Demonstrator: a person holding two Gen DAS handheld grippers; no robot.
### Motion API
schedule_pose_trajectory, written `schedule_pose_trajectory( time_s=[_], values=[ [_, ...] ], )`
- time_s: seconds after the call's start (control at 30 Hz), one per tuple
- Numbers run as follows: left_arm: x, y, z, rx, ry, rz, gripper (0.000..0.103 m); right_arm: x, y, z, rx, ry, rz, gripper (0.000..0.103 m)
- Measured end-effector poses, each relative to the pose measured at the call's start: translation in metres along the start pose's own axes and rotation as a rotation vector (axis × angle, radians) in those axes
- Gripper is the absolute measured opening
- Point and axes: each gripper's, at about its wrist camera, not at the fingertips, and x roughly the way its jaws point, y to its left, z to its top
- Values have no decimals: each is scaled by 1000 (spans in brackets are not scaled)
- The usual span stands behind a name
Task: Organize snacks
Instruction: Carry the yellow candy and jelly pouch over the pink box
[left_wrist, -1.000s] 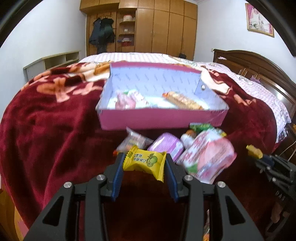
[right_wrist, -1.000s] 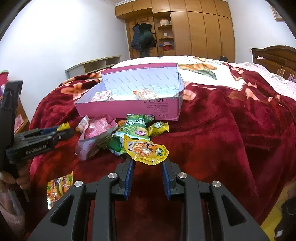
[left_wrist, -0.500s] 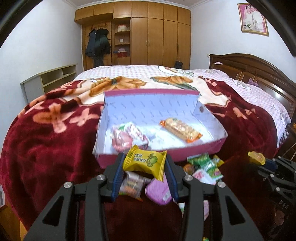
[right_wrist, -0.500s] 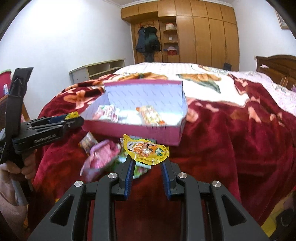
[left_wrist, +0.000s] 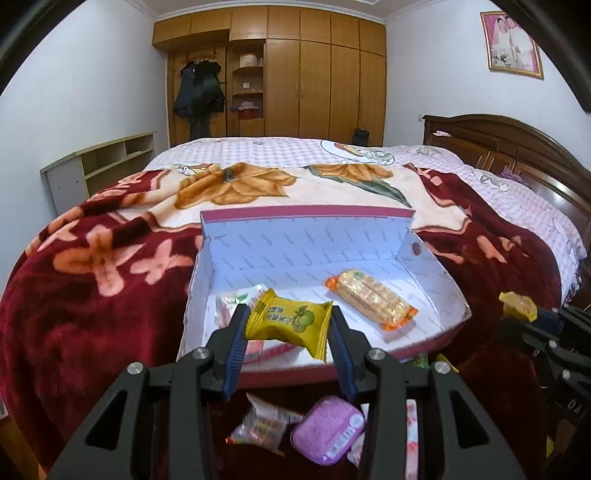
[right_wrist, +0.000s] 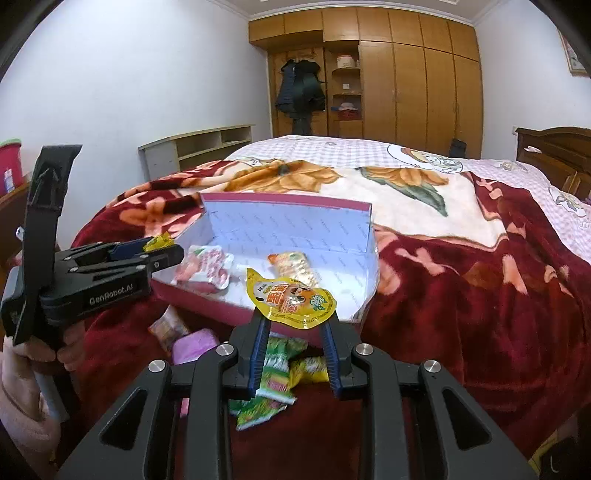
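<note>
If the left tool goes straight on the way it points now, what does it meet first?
Most likely the floor of the pink box, near the pink-and-white snack packet already lying inside. The left tool, shut on the yellow packet, seems past the near wall, but depth is unclear.

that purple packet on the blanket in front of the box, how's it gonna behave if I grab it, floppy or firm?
The purple packet looks puffed and rounded, so probably light and springy rather than floppy. Its wrapper appears glossy, so the pads may slip. It lies among other snacks, which a grab would likely nudge.
</note>
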Motion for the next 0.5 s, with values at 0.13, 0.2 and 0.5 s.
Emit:
schedule_pose_trajectory(
  time_s=[0.13,0.2,0.5],
  values=[
    [14,-1,7,3,7,8,44,13,-6,10,11,2,-8,28],
    [23,-1,9,2,13,15,44,20,-8,14,16,5,-10,28],
    [60,1,21,-8,41,41,44,57,-10,25,6,26,-34,28]
  ],
)
